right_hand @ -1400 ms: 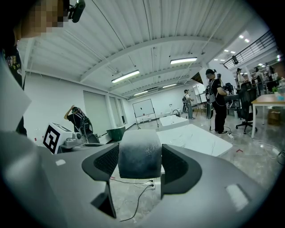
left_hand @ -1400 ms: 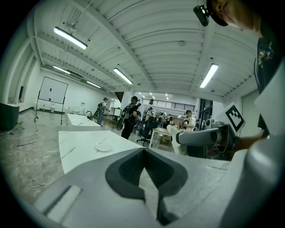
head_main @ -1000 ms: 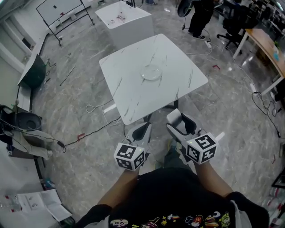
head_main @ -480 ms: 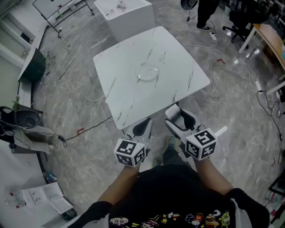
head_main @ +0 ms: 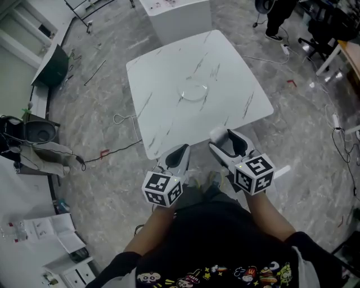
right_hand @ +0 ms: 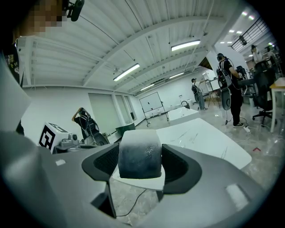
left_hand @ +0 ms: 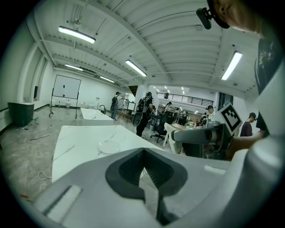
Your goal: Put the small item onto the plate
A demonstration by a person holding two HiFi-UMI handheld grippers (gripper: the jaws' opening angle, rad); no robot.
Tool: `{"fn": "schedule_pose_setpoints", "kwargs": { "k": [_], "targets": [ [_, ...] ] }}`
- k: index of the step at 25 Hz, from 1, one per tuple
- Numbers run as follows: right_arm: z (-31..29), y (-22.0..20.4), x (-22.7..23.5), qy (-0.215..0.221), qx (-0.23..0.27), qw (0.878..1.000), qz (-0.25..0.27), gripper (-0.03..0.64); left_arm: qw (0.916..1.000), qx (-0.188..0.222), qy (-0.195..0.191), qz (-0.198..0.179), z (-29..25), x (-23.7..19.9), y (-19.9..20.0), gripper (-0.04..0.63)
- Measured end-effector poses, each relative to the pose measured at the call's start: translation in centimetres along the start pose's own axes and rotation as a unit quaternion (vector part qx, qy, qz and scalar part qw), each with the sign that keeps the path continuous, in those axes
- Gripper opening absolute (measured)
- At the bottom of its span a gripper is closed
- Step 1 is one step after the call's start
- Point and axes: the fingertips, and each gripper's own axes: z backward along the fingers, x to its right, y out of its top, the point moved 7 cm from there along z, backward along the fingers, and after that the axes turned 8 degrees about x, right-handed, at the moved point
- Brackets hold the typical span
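A clear glass plate lies near the middle of the white marble table; it also shows in the left gripper view as the plate. My right gripper is shut on a small grey-and-white rounded item, held short of the table's near edge. My left gripper hangs beside it, jaws shut with nothing between them. Both grippers are over the floor, in front of the table.
A white block table stands beyond the marble table. Cables trail on the floor at left. A dark bin and a whiteboard stand are at far left. A person and office chairs are at the top right.
The view has shifted so that the table sits slightly nearer and more centred. Both grippers keep their places near my body; the right stays shut on the item.
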Motion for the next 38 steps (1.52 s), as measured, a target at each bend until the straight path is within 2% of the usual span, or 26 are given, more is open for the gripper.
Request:
{"fn": "schedule_pose_setpoints", "kwargs": {
  "k": [6,15,28,38],
  "targets": [
    [-1.6,0.6,0.6,0.01,-0.006,1.0,0.01,0.327,0.9999,0.007,0.008,-0.003,-1.0,-1.0,0.8,0.0],
    [-5.5,1.6,2.7,0.001,-0.024,0.999,0.034,0.327,1.0,0.002,-0.005,-0.005,-5.5,-4.0,1.4,0.0],
    [-15.6,2.1,6.4,-0.009,-0.058,0.997,0.048,0.327,0.9996,-0.009,0.016,0.021,-12.1,-11.7,1.7,0.0],
    [-22.7,1.1,10.1,-0.017,-0.088,0.995,0.049,0.327,0.9982,-0.035,0.022,0.043,-17.4,-17.3,0.1,0.0]
  ]
}}
